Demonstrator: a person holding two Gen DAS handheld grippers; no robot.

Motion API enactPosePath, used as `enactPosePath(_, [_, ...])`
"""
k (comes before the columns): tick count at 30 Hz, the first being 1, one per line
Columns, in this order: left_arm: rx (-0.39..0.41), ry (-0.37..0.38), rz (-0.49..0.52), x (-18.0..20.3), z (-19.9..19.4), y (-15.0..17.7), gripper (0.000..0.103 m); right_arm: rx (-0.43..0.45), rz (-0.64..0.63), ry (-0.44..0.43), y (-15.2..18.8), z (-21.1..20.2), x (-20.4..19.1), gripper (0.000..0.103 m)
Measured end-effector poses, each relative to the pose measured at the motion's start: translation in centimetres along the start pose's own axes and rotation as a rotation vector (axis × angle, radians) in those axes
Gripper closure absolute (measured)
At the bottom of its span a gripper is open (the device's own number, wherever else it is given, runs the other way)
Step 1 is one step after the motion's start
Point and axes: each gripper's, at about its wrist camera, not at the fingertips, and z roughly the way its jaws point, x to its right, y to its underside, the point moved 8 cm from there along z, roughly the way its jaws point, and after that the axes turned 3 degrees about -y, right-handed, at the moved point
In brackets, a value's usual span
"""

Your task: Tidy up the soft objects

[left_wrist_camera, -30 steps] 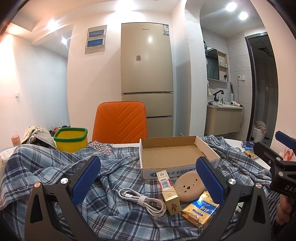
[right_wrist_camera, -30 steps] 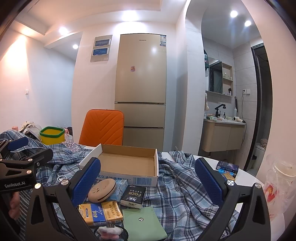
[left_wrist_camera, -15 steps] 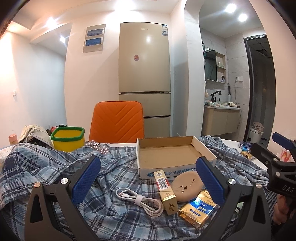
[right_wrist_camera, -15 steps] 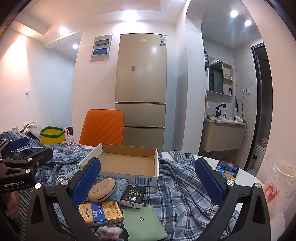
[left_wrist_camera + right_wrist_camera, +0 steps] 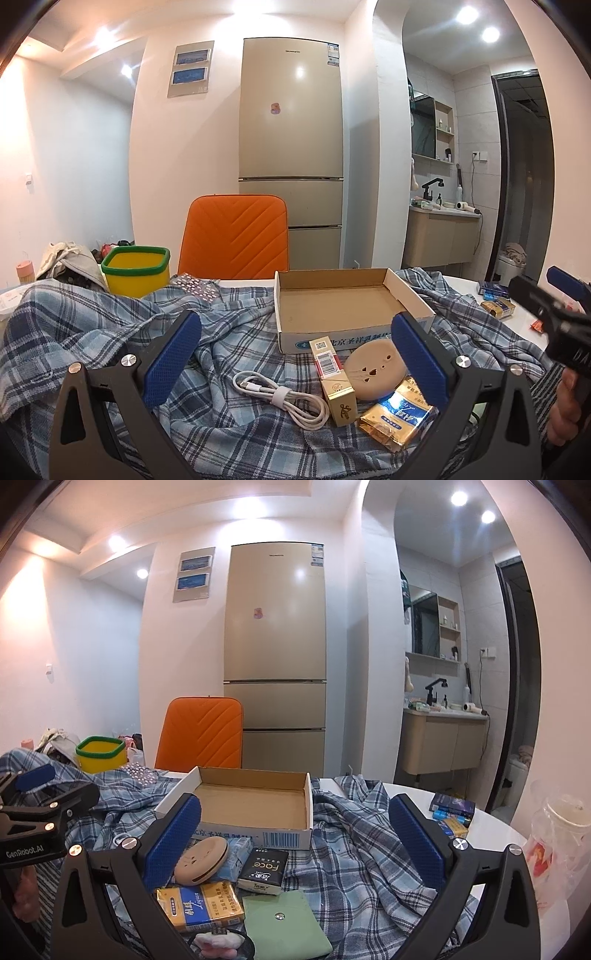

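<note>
A: Left wrist view: left gripper (image 5: pixel 295 360) has jaws wide open, nothing between them, hovering above the plaid cloth (image 5: pixel 110 332). Under it: cable (image 5: pixel 280 395), gold box (image 5: pixel 334 384), round pad (image 5: pixel 373 369), foil pack (image 5: pixel 397 417). Empty box (image 5: pixel 343 306) sits just behind them on the cloth.

B: Right side?

A: Right wrist view: right gripper (image 5: pixel 295 840) also spread open and empty. Below it the pad (image 5: pixel 201 856), yellow pack (image 5: pixel 201 906), black tissue pack (image 5: pixel 263 869), green pouch (image 5: pixel 284 923). Something pink and fluffy (image 5: pixel 218 941) at the bottom edge, partly cut off. Box (image 5: pixel 251 805) beyond them, nothing inside.

B: Step?

A: Looks like pre-grasp, nothing sorted yet. Soft candidates: pad, pouch, tissues, the fluffy thing, the cloth itself.

B: Next?

A: Probably drop one gripper onto the pad, close lightly, lift it into the box. It leans on neighbouring packs, so approach from the free edge.
</note>
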Motion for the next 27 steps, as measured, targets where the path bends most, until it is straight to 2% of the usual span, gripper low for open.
enactPosePath(4, [-0.041, 0.009, -0.002, 0.1, 0.6, 0.1, 0.001, -0.025, 0.105, -0.033, -1.0, 0.1, 0.6, 0.0])
enactPosePath(8, [-0.029, -0.025, 0.014, -0.1, 0.0, -0.7, 0.001, -0.031, 0.054, -0.001, -1.9, -0.4, 0.2, 0.0])
enactPosePath(13, [-0.057, -0.026, 0.015, -0.4, -0.8, -1.3, 0.001, -0.04, 0.033, -0.047, -2.3, -1.4, -0.8, 0.0])
enactPosePath(18, [-0.167, 0.013, 0.013, -0.2, -1.6, 0.2, 0.001, -0.112, 0.012, -0.012, -1.5, -2.1, -1.1, 0.0])
enactPosePath(22, [-0.288, 0.049, 0.006, 0.4, -1.7, 2.7, 0.01, -0.169, 0.013, -0.015, -0.6, -2.2, -1.1, 0.0])
enactPosePath(27, [-0.388, 0.066, -0.013, 0.1, -1.9, 5.4, 0.018, -0.259, 0.011, -0.032, 1.7, -1.9, -1.1, 0.007])
